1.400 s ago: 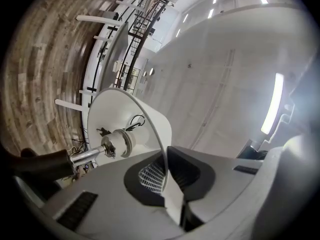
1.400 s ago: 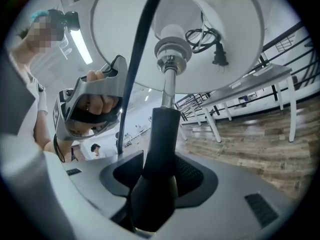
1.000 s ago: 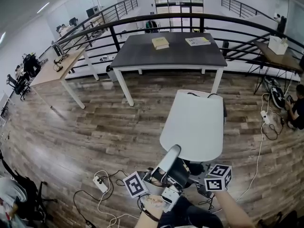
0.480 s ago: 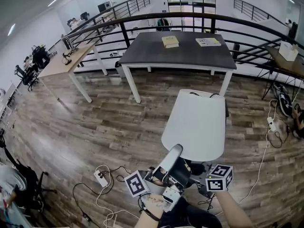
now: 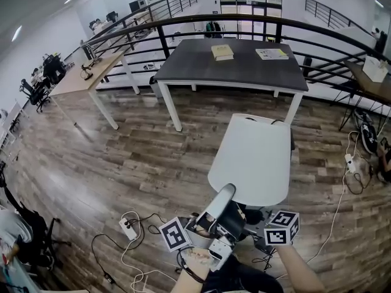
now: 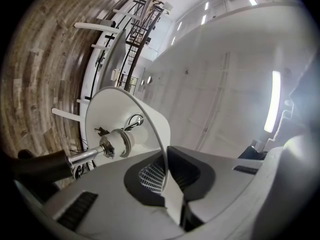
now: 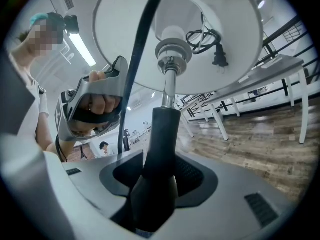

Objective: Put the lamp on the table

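Note:
The lamp's white shade (image 5: pixel 253 157) fills the middle of the head view, carried above the wood floor. My left gripper (image 5: pixel 223 194) is shut on the shade's thin rim (image 6: pixel 163 171), which runs between its pads; the bulb socket (image 6: pixel 117 143) shows inside the shade. Under the shade my right gripper (image 7: pixel 155 184) is shut on the lamp's black stem (image 7: pixel 161 139). In the head view only its marker cube (image 5: pixel 281 227) shows. The lamp's coiled cord and plug (image 7: pixel 210 39) lie tucked inside the shade. The dark table (image 5: pixel 183 72) stands ahead, beyond the lamp.
A yellow book (image 5: pixel 223 52) and papers (image 5: pixel 272 54) lie on the table's far side. A black railing (image 5: pixel 153 29) runs behind it. A wood-topped desk (image 5: pixel 85 78) stands at the left. A power strip (image 5: pixel 128 224) with cables lies on the floor near my feet.
The head view has shifted, so the dark table sits a little further right and nearer in frame. The lamp and both grips look the same.

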A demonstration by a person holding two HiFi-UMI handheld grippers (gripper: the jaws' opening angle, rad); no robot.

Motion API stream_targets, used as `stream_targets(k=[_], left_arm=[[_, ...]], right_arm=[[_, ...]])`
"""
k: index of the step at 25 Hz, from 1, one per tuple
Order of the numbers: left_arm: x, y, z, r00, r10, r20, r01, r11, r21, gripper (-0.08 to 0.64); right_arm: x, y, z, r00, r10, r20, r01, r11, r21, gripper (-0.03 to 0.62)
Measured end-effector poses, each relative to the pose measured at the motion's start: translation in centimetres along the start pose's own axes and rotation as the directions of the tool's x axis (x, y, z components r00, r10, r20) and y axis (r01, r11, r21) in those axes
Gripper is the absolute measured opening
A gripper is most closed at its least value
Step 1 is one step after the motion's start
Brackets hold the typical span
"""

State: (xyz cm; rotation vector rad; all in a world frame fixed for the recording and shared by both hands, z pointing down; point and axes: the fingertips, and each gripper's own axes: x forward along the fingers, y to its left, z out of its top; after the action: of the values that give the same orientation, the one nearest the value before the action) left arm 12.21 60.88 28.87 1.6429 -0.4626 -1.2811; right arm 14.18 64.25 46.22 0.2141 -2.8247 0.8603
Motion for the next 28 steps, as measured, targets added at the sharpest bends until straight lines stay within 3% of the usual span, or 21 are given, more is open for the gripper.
stream_targets(k=[9, 28], left_arm=[[3.4, 2.5, 3.6, 1.000, 0.002, -0.015, -0.003, 1.000, -0.013, 0.028], [12.3, 6.5, 17.5, 0.999, 0.002, -0.054, -0.003, 1.000, -0.029, 0.028]], right_arm=[[1.9, -4.3, 2.9, 1.000, -0.022, 0.003, 0.022, 1.000, 0.011, 0.199], [11.1, -14.5, 13.2, 0.998, -0.054, 0.028, 0.053, 0.998, 0.018, 0.199]])
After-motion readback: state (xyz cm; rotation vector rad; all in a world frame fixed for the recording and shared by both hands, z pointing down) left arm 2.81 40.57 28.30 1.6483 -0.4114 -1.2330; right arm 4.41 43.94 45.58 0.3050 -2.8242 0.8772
